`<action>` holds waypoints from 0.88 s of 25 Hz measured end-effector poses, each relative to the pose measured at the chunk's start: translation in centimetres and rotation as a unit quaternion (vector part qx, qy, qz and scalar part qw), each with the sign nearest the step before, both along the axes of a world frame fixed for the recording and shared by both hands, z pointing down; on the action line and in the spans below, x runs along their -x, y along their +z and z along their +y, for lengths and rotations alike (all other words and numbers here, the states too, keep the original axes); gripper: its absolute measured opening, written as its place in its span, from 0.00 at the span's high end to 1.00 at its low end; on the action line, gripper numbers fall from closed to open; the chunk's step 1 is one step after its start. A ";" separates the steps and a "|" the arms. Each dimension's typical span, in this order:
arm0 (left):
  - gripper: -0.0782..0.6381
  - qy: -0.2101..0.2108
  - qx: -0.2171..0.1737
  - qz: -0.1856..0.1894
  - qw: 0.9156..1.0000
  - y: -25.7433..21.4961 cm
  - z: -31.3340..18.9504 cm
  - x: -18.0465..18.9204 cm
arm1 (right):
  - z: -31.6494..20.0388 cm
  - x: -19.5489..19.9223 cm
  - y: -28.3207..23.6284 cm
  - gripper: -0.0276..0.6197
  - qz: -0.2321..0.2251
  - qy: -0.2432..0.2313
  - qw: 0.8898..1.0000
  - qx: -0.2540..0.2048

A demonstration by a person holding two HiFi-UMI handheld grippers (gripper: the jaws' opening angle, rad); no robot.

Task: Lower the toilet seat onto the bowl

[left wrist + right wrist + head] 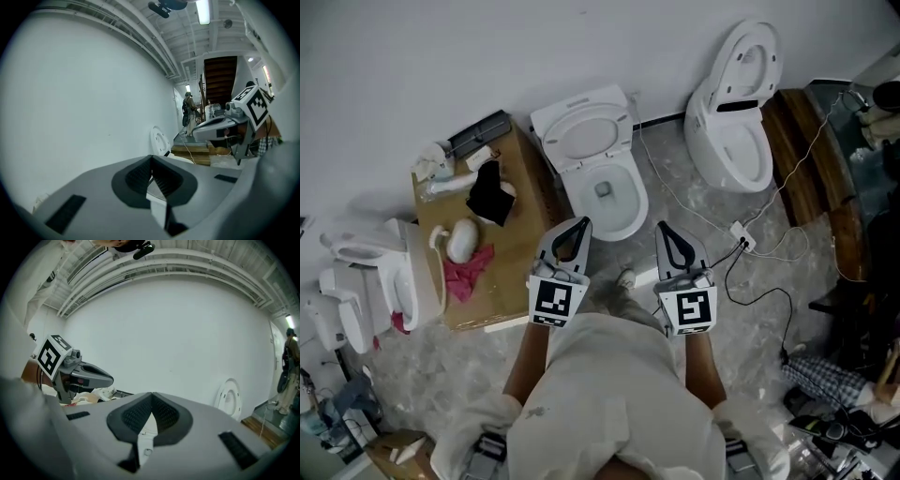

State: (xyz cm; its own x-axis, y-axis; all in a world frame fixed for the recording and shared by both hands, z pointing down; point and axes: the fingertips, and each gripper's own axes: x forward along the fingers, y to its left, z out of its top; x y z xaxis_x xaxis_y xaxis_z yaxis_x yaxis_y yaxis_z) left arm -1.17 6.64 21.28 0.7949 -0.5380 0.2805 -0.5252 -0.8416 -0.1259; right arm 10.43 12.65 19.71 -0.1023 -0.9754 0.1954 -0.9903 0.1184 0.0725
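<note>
I hold my left gripper (579, 225) and my right gripper (666, 230) side by side above the marbled floor (422, 366), each with its jaws pressed fully together and nothing between them. The toilet seat (586, 134) stands raised at the back of the white toilet just ahead of me, by the wall, with the bowl (614, 202) open below it and both gripper tips near its front rim. A second toilet (733, 112) sits off to my right.

Head view steeply downward; gripper views facing wall (164, 333).
</note>
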 end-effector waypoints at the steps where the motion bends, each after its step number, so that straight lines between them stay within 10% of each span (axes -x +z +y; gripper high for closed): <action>1: 0.87 -0.005 -0.004 -0.001 1.000 -0.1 -0.2 -0.1 | -0.4 -0.1 -0.1 0.95 0.001 -0.008 1.000 0.000; 22: 0.87 -0.032 0.024 0.023 0.999 3.4 -10.6 0.2 | -12.9 2.2 2.1 0.95 0.005 -0.054 0.998 0.013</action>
